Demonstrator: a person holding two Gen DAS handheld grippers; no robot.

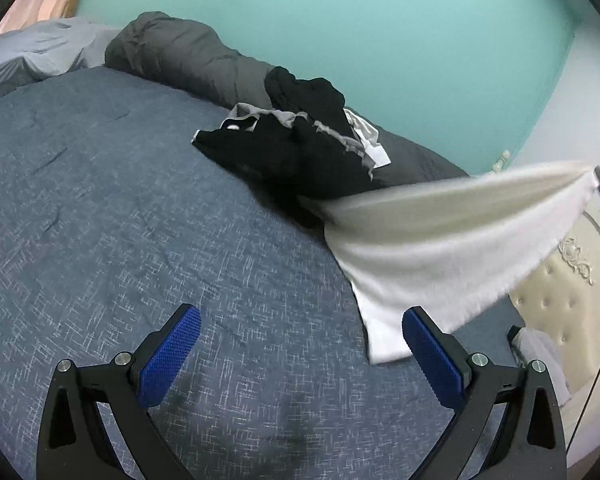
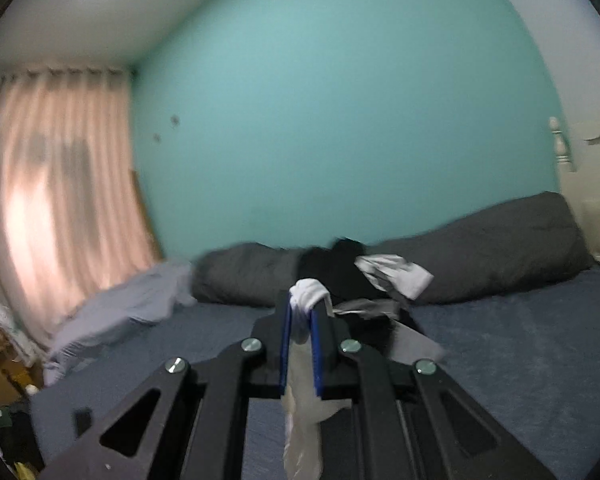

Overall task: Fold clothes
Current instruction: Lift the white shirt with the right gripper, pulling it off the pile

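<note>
Right jaws (image 2: 301,322) pinching one white garment (image 1: 440,248), left jaws (image 1: 300,344) apart

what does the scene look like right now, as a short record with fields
surface: bed with blue cover
held item: white garment, one end lifted, the other trailing on the bed
right gripper: jaws shut on the white garment
left gripper: jaws open, empty, above the bed
waiting pile: black and grey clothes by the dark grey pillow
backdrop: teal wall
</note>
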